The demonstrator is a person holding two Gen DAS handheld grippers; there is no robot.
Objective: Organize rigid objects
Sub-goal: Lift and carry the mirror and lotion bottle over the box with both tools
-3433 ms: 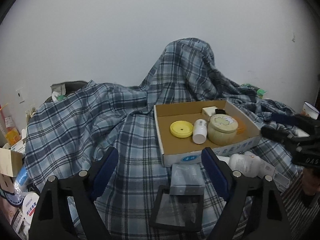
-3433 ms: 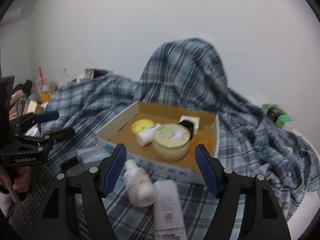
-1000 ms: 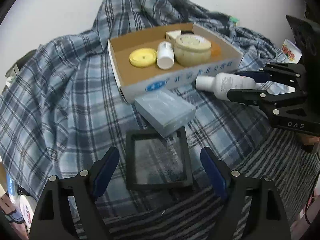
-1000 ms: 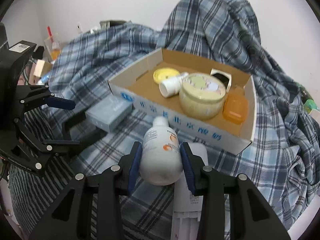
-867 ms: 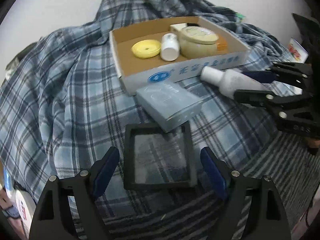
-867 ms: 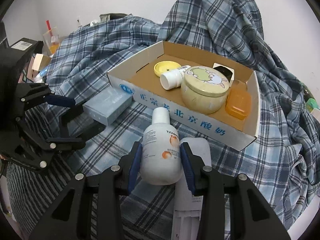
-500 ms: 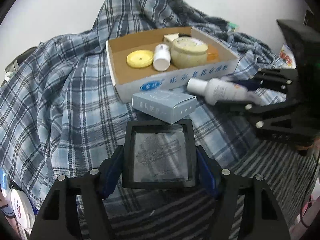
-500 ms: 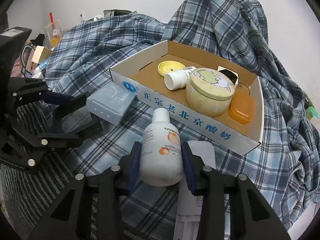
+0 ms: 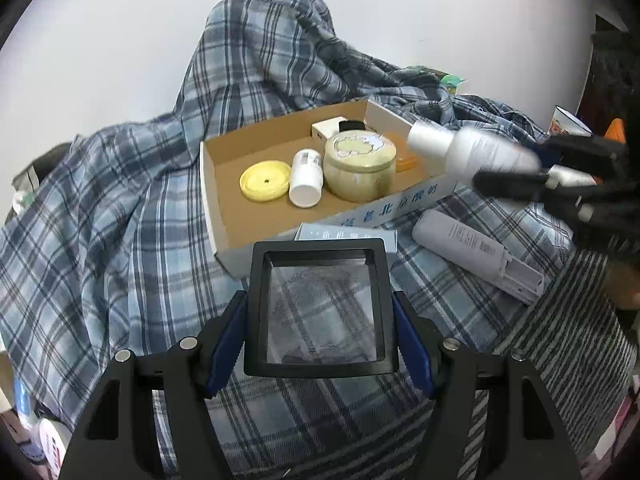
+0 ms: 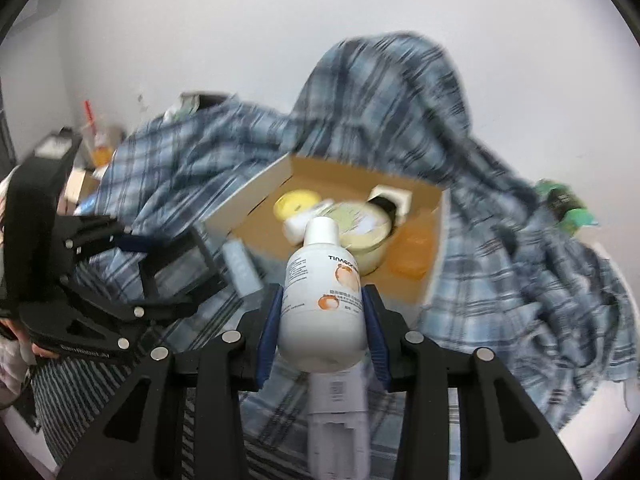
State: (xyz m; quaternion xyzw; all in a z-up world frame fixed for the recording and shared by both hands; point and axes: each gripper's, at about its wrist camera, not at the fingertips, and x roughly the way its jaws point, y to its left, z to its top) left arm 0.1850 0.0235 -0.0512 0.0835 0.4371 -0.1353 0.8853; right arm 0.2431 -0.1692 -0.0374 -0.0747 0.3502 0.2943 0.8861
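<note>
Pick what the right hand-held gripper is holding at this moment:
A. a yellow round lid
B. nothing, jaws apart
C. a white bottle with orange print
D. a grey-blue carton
C: in the right wrist view the white bottle sits clamped between the blue pads of the right hand-held gripper, lifted in front of the cardboard box.

The cardboard tray [image 9: 216,216]'s left floor lies bare; round tin [image 9: 359,164] crowds its right.
</note>
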